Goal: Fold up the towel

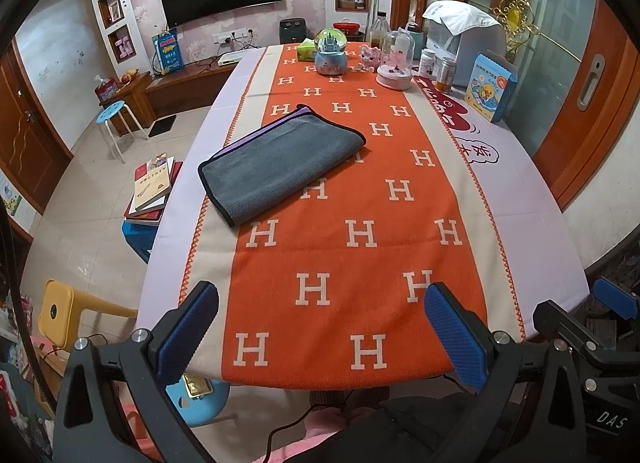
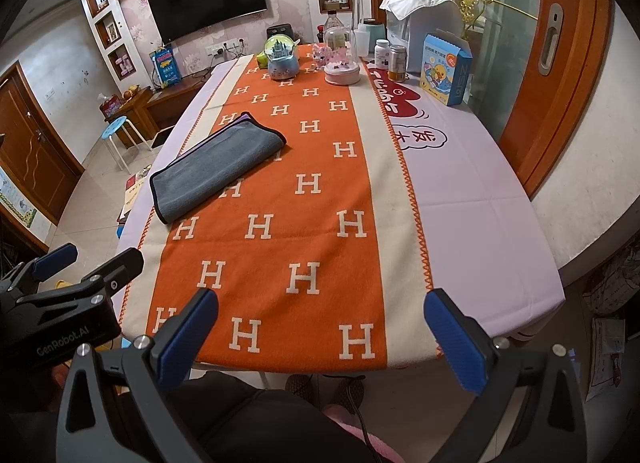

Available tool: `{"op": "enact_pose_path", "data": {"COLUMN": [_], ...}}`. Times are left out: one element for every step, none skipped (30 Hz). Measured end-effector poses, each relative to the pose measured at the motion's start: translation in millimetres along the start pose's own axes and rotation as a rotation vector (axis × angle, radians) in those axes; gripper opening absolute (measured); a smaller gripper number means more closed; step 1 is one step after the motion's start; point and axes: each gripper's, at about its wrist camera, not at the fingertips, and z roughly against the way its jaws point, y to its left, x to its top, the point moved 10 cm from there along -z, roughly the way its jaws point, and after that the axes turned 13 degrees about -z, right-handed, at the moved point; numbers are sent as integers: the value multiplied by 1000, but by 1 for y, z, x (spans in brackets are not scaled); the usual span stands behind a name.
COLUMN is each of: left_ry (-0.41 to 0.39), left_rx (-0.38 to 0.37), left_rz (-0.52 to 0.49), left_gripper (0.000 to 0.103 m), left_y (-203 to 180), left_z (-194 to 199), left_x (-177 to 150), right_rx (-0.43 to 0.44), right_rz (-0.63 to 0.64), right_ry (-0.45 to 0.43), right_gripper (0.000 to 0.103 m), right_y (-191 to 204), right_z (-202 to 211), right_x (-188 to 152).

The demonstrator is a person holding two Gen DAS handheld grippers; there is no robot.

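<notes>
Both pairs of fingers stand spread wide with nothing between them: the left gripper (image 1: 322,327) and the right gripper (image 2: 322,333) hang side by side at the near edge of the desk (image 2: 480,199), well apart from the work. On the desk lies an orange runner patterned with white H letters (image 1: 352,199), and on its left part, about midway along the desk and set at a slant, rests the grey towel (image 1: 280,163). It already looks doubled over: a rounded fold runs along its right end, while dark-bound edges and a strip of purple lining show along the far-left side, so I judge that at least one fold is made, and whether another is wanted cannot be told. The cloth appears to be thick, soft microfibre, light and limp, so it should sag and drape the moment it is lifted and will not keep a shape by itself; its nap probably clings a little to the woollen runner, which may drag or wrinkle beneath it. Best hold would be the two corners of the near short edge, one in each gripper, pinching all the layers together at the bound hem so the layers do not slide apart. At the far end stand a snow globe (image 1: 331,51) and other ornaments, clear of the towel.
</notes>
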Motion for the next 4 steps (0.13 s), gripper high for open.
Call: {"op": "enact_pose_path", "data": {"left_ry": [0, 0, 0, 0], "left_rx": [1, 2, 2, 2], "left_rz": [1, 1, 0, 1], "left_gripper": [102, 102, 102, 102], "left_y": [0, 0, 1, 1], "left_z": [0, 0, 1, 1], "left_x": [0, 0, 1, 1], "right_rx": [0, 0, 1, 0], "right_rz": [0, 0, 0, 0], "right_ry": [-1, 0, 0, 0], "right_gripper": [103, 103, 103, 103], "right_y": [0, 0, 0, 0], "right_z": [0, 0, 1, 1], "right_x": [-1, 0, -1, -1]}}
